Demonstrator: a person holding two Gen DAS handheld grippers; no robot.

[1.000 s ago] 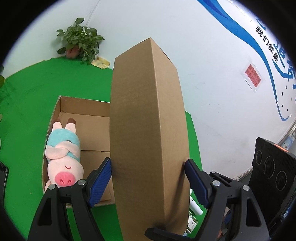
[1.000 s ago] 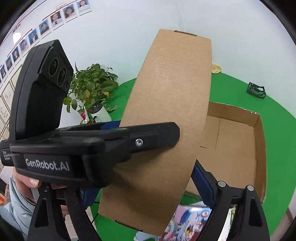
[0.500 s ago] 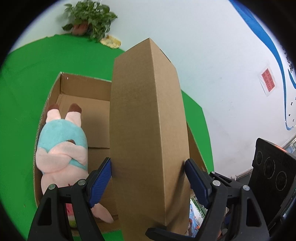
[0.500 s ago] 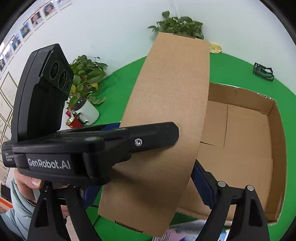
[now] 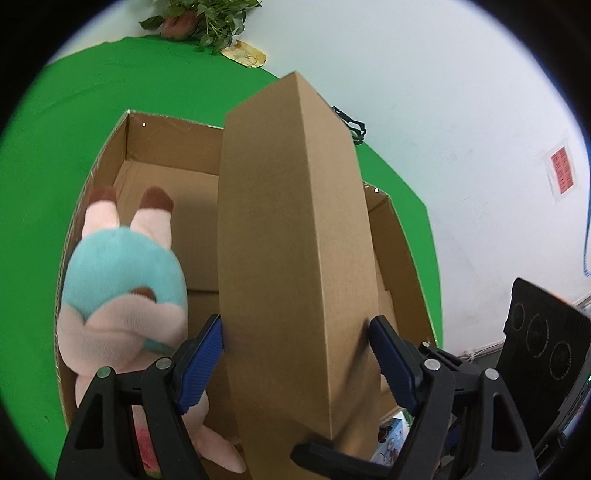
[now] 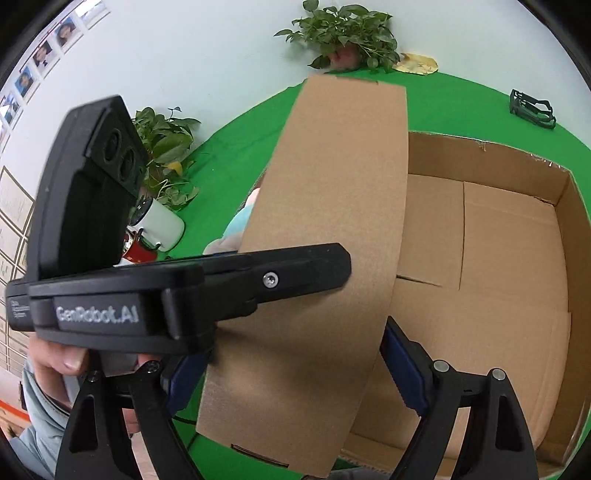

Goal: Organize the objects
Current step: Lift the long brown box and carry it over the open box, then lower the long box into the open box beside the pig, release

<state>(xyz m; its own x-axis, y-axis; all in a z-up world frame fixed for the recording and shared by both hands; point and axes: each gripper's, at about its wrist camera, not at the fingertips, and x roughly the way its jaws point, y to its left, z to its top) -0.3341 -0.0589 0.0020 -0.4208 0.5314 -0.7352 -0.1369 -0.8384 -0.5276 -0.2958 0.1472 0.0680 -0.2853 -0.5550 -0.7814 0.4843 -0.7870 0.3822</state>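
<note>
A long closed cardboard box (image 5: 291,221) hangs over the open carton (image 5: 162,136), gripped from both ends. My left gripper (image 5: 295,343) is shut on it, its blue pads pressing the two broad sides. In the right wrist view the same box (image 6: 332,203) stands between the pads of my right gripper (image 6: 291,358), whose jaws are closing on it and touch its edges. The left gripper's black finger crosses the box there. A plush pig (image 5: 122,273) in a teal top lies along the carton's left side. The right half of the carton (image 6: 480,158) is bare.
The carton sits on a green cloth (image 5: 55,147). Potted plants (image 6: 343,33) (image 6: 166,155) and a white mug (image 6: 162,221) stand near the wall. A small black frame (image 6: 532,109) lies beyond the carton. A colourful printed item (image 5: 391,435) shows under the box. A hand (image 6: 62,354) holds the left gripper.
Both grippers have come down and forward with the box. The open carton and the pig now look larger and closer beneath it.
</note>
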